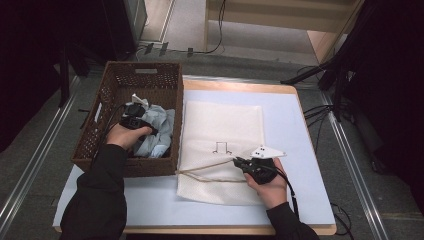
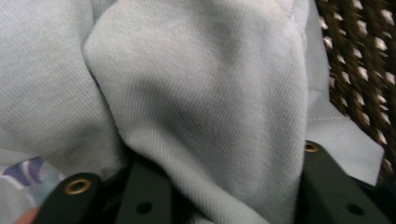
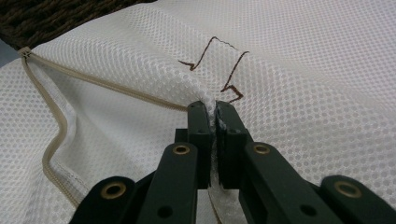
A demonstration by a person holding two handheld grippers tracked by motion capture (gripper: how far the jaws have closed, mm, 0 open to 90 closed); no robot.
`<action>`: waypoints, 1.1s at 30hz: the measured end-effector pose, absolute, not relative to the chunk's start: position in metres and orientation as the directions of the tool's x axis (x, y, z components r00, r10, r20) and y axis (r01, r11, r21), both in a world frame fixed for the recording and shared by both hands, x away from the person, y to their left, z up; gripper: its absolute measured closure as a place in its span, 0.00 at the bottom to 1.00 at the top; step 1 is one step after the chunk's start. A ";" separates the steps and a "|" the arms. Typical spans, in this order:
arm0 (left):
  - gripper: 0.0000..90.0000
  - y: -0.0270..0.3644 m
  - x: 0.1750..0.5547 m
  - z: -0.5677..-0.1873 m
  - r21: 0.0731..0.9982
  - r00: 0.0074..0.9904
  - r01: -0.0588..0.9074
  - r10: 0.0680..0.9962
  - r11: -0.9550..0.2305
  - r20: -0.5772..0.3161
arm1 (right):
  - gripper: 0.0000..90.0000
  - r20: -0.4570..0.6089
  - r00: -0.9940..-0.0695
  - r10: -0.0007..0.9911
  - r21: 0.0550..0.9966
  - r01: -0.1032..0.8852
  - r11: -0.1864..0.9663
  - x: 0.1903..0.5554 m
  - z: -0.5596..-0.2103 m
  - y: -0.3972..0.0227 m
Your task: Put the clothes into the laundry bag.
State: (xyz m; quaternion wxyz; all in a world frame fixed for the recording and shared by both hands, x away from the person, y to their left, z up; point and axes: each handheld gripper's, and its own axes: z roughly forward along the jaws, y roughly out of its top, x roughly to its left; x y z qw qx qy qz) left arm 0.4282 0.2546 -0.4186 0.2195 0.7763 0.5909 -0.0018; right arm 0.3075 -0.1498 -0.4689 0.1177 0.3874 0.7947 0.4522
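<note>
My right gripper (image 3: 215, 108) pinches the mesh bag (image 1: 222, 125) edge at lower centre, holding its zipper mouth open. My left gripper (image 1: 134, 116), in the basket (image 1: 112, 80) at upper left, grips a fold of the pale blue garment (image 2: 210, 107) to load it.

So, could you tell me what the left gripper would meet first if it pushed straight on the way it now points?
Most likely more of the light blue garment, a fold of which already lies between the left gripper's jaws. Behind the cloth stands the wicker basket wall, though how far behind is hard to judge.

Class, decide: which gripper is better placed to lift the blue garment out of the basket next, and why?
Left. The left gripper is in the basket with the blue garment between its jaws; the right gripper is pinching the mesh bag.
</note>
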 end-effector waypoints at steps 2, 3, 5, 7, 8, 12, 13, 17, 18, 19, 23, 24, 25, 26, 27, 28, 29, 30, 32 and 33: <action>0.78 0.253 0.428 -0.418 0.346 0.319 0.914 0.903 -0.212 -0.287 | 0.97 0.164 -0.671 0.723 0.806 0.514 0.294 0.308 -0.469 -0.150; 0.79 0.251 0.425 -0.413 0.394 0.361 0.892 0.872 -0.220 -0.331 | 0.97 0.164 -0.671 0.723 0.805 0.514 0.295 0.308 -0.469 -0.150; 0.79 0.253 0.424 -0.407 0.448 0.383 0.872 0.846 -0.198 -0.372 | 0.97 0.164 -0.671 0.723 0.805 0.514 0.295 0.308 -0.469 -0.150; 0.79 0.255 0.423 -0.403 0.496 0.392 0.852 0.831 -0.166 -0.395 | 0.97 0.163 -0.671 0.724 0.805 0.514 0.295 0.308 -0.469 -0.150; 0.79 0.256 0.423 -0.402 0.506 0.389 0.848 0.831 -0.155 -0.398 | 0.97 0.162 -0.670 0.724 0.806 0.514 0.295 0.307 -0.469 -0.149; 0.65 0.256 0.423 -0.400 0.523 0.356 0.841 0.868 -0.136 -0.346 | 0.97 0.164 -0.670 0.724 0.805 0.515 0.294 0.307 -0.469 -0.150; 0.57 0.255 0.426 -0.404 0.490 0.341 0.860 0.874 -0.141 -0.347 | 0.97 0.162 -0.671 0.724 0.805 0.514 0.295 0.307 -0.469 -0.150; 0.26 0.250 0.431 -0.413 0.414 0.309 0.897 0.888 -0.155 -0.339 | 0.97 0.163 -0.670 0.725 0.806 0.514 0.294 0.307 -0.469 -0.149; 0.21 0.247 0.432 -0.415 0.397 0.311 0.902 0.895 -0.171 -0.320 | 0.97 0.162 -0.670 0.725 0.806 0.514 0.295 0.307 -0.469 -0.149; 0.18 0.244 0.432 -0.417 0.384 0.315 0.903 0.902 -0.190 -0.295 | 0.97 0.162 -0.670 0.724 0.806 0.514 0.295 0.307 -0.469 -0.149; 0.15 0.235 0.433 -0.424 0.350 0.331 0.904 0.919 -0.244 -0.214 | 0.97 0.162 -0.673 0.722 0.809 0.509 0.293 0.307 -0.469 -0.150; 0.15 0.234 0.432 -0.425 0.347 0.343 0.901 0.919 -0.262 -0.197 | 0.97 0.163 -0.672 0.722 0.809 0.510 0.292 0.307 -0.469 -0.150; 0.16 0.233 0.432 -0.425 0.346 0.346 0.899 0.919 -0.268 -0.187 | 0.97 0.163 -0.672 0.722 0.808 0.511 0.293 0.307 -0.469 -0.150; 0.19 0.233 0.431 -0.426 0.344 0.354 0.897 0.918 -0.279 -0.179 | 0.97 0.163 -0.672 0.723 0.808 0.511 0.294 0.307 -0.469 -0.150; 0.26 0.232 0.431 -0.425 0.338 0.356 0.898 0.917 -0.282 -0.181 | 0.97 0.163 -0.672 0.722 0.806 0.512 0.296 0.307 -0.469 -0.150; 0.37 0.230 0.430 -0.425 0.330 0.348 0.904 0.917 -0.273 -0.196 | 0.97 0.162 -0.672 0.722 0.807 0.511 0.295 0.307 -0.469 -0.150; 0.45 0.229 0.430 -0.424 0.326 0.342 0.906 0.921 -0.271 -0.184 | 0.97 0.162 -0.673 0.722 0.808 0.511 0.295 0.307 -0.469 -0.150; 0.48 0.228 0.429 -0.424 0.325 0.343 0.906 0.922 -0.273 -0.180 | 0.97 0.162 -0.673 0.722 0.808 0.511 0.295 0.307 -0.469 -0.150; 0.59 0.228 0.429 -0.423 0.315 0.345 0.909 0.917 -0.272 -0.203 | 0.97 0.162 -0.672 0.723 0.808 0.511 0.293 0.307 -0.469 -0.150; 0.61 0.229 0.429 -0.422 0.311 0.347 0.910 0.914 -0.274 -0.211 | 0.97 0.162 -0.673 0.722 0.807 0.511 0.296 0.307 -0.469 -0.150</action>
